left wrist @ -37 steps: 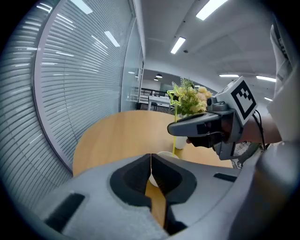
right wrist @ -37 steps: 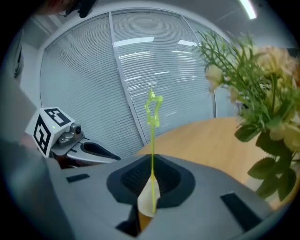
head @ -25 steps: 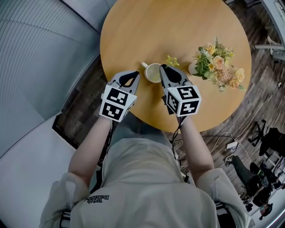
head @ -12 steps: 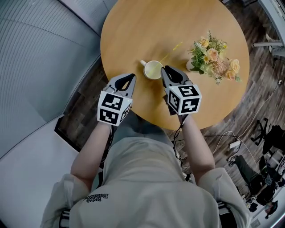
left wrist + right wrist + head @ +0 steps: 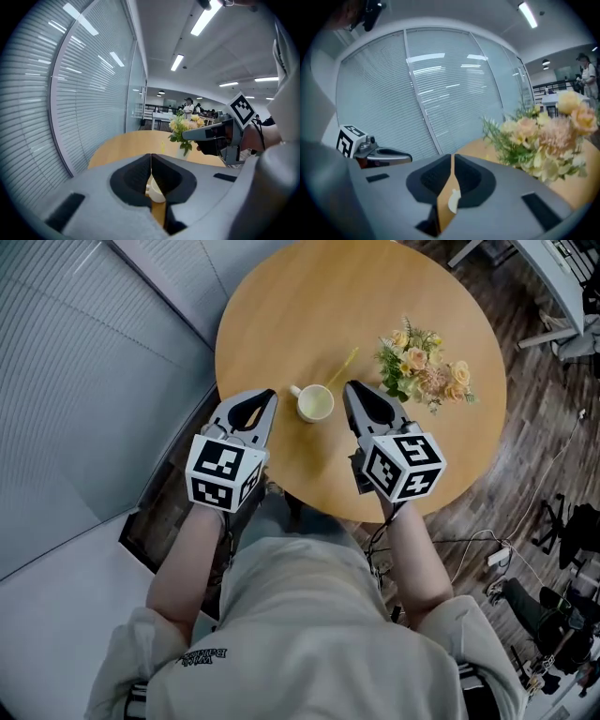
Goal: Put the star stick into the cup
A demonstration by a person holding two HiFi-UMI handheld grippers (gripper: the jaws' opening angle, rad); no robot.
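The white cup stands on the round wooden table, its handle to the left. The yellow star stick leans out over the cup's far rim, slanting away to the right. My left gripper is shut and empty just left of the cup. My right gripper is shut and empty just right of it. Neither touches the cup. In the left gripper view the cup shows through the gap below the closed jaws. A sliver of the cup shows likewise in the right gripper view.
A bunch of yellow and pink flowers in a small vase stands on the table right of the cup, close to my right gripper. The table's near edge runs under both grippers. Blinds on a glass wall lie to the left.
The star stick was at my right gripper's tip by the cup; now it leans in the cup, free of the gripper. Both grippers have drawn back slightly from the cup.
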